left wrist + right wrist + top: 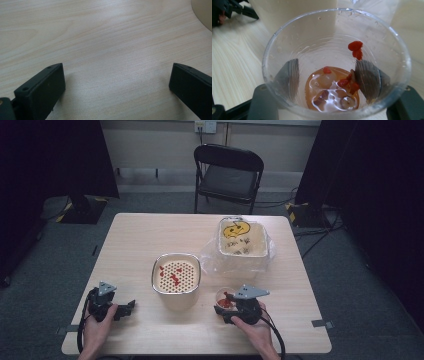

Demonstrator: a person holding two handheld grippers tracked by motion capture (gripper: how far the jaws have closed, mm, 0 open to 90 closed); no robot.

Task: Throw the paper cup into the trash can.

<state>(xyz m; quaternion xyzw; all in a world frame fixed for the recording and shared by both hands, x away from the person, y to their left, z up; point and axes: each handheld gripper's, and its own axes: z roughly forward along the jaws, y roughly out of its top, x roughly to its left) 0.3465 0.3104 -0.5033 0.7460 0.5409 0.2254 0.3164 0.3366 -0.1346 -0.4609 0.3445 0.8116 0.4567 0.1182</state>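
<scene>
A clear plastic cup (225, 299) (337, 32) stands near the table's front right. It holds a little amber liquid, red berries and some pale pieces. My right gripper (223, 306) (328, 80) has a jaw on each side of the cup, and both pads show through its wall pressed against it. My left gripper (130, 306) (117, 77) rests at the front left of the wooden table (140, 235). Its jaws are wide apart over bare wood with nothing between them.
A beige pot with a perforated insert (176, 275) holding red bits stands mid-table, just left of the cup. Behind the cup is a bin lined with a plastic bag (242, 240), yellow peel inside. A black folding chair (227, 170) stands beyond the table.
</scene>
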